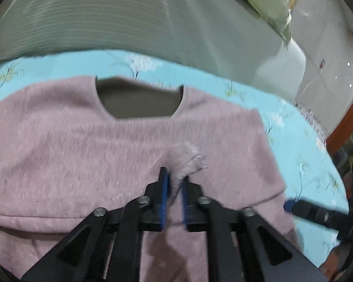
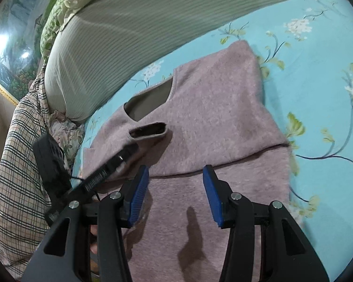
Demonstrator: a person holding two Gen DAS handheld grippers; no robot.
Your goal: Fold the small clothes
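So the pink fuzzy sweater [image 1: 87, 141] is lying face up on the bed [image 2: 317, 47], on the blue floral sheet, neckline pointing toward the green ribbed pillow [image 1: 129, 11]. Looks like folding is partway there: in the right wrist view one sleeve is already turned in across the body, you can see its straight folded edge running over the chest. The other sleeve is the one being dealt with now.

The left gripper [image 1: 174, 188] has its jaws nearly closed on the sleeve cuff [image 1: 188, 157], pinching the fuzzy fabric and holding it up over the middle of the chest. From the right wrist view you can see the cuff opening hanging off its tip.

The right gripper [image 2: 176, 192] has its jaws spread wide with nothing in them, hovering above the lower part of the sweater.

My guess at what's left: lay this sleeve flat, then fold the bottom up toward the collar. So roughly halfway, maybe less.
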